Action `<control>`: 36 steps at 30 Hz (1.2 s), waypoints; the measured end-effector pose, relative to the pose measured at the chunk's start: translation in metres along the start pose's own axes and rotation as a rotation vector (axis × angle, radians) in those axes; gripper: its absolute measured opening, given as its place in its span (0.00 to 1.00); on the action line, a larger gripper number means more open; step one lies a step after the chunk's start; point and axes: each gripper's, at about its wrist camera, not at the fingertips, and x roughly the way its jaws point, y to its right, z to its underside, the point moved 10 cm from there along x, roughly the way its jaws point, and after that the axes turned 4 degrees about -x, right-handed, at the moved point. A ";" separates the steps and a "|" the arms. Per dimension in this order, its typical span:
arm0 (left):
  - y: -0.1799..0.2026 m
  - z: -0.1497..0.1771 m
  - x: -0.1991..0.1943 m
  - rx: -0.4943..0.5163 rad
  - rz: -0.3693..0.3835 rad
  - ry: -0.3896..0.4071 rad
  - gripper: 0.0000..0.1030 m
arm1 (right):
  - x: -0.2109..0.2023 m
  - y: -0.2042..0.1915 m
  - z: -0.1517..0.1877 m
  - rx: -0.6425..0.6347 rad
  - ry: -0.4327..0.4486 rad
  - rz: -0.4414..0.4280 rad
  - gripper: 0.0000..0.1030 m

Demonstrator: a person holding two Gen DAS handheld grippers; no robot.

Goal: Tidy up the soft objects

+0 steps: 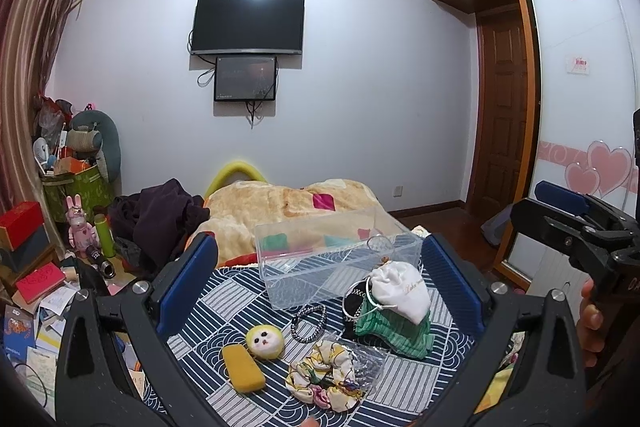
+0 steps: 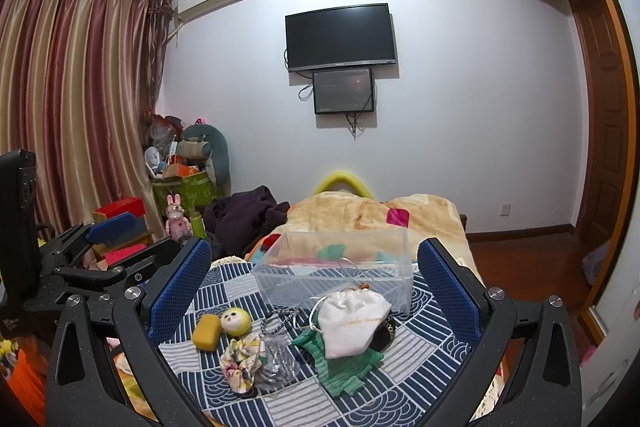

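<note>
- Cloth (image 1: pixel 224 307) (image 2: pixel 248 283): blue and white patterned, spread on the bed; every item below rests on it.
- Left gripper (image 1: pixel 320 279): held level above the near edge of the cloth, aimed toward the far wall; jaws wide apart, holding nothing.
- Right gripper (image 2: pixel 314 281): same level pose beside the left one, aimed the same way; jaws wide apart, holding nothing. From the left camera it shows at the right edge (image 1: pixel 568 223).
- Clear box (image 1: pixel 336 259) (image 2: pixel 336 267): open top, at the far side of the cloth, long axis running left to right.
- Green cloth (image 1: pixel 396 331) (image 2: pixel 348 363): folded, near the box, under the white pouch.
- White pouch (image 1: pixel 400 291) (image 2: pixel 352 319): drawstring mouth pointing toward the box.
- Scrunchie (image 1: pixel 324 375) (image 2: pixel 242 357): floral, flat, nearest the cameras.
- Yellow sponge (image 1: pixel 243 369) (image 2: pixel 207 331): long axis angled away from the camera, just beside the doll head.
- Doll head (image 1: pixel 265 341) (image 2: pixel 236 321): round, yellow, face up.
- Bead bracelet (image 1: pixel 308 323) (image 2: pixel 276 323): dark loop between doll head and green cloth.
</note>
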 end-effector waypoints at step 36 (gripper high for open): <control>-0.087 0.169 0.150 -0.114 -0.025 -0.545 0.51 | 0.127 0.037 0.145 0.197 -0.454 -0.123 0.41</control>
